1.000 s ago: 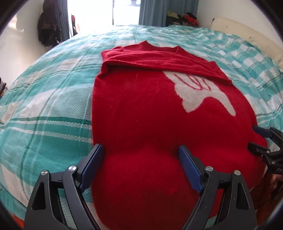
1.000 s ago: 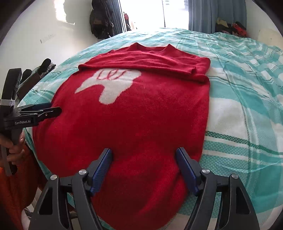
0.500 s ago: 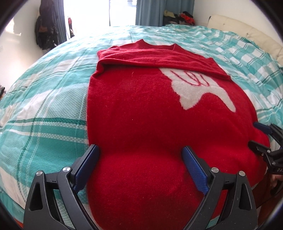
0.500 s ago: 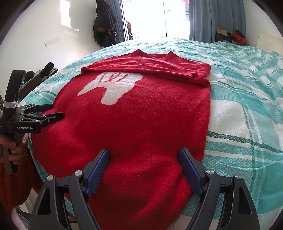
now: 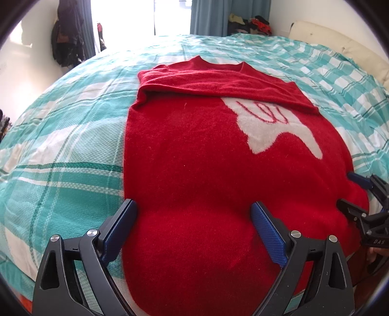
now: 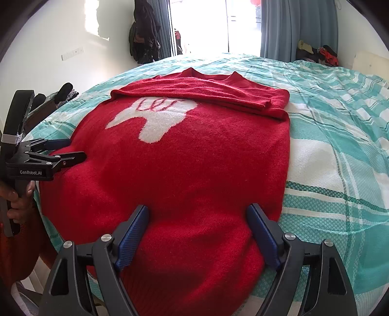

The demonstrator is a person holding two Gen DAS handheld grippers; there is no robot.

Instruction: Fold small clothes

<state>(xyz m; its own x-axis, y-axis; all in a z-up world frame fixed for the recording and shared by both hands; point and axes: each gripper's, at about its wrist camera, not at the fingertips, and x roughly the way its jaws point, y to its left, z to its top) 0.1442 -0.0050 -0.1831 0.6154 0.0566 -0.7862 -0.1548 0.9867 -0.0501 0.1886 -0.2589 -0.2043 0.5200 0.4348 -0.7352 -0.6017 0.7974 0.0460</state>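
Both views are bright and lit by daylight entering through the window (image 5: 170,17) at the far end of the room. The window (image 6: 216,26) itself is overexposed to plain white, with no detail visible through it. A sunlit patch falls on the left wall (image 6: 97,26). Illumination across the bedspread (image 5: 63,150) is even and soft, with only faint shading in its creases. The red sweater (image 5: 194,170) is strongly saturated, and its knit texture is resolved in the near field. Fisheye distortion bows the bed into a dome, and a dark circular vignette covers each frame's corners. Focus is sharp overall; no motion blur is evident.
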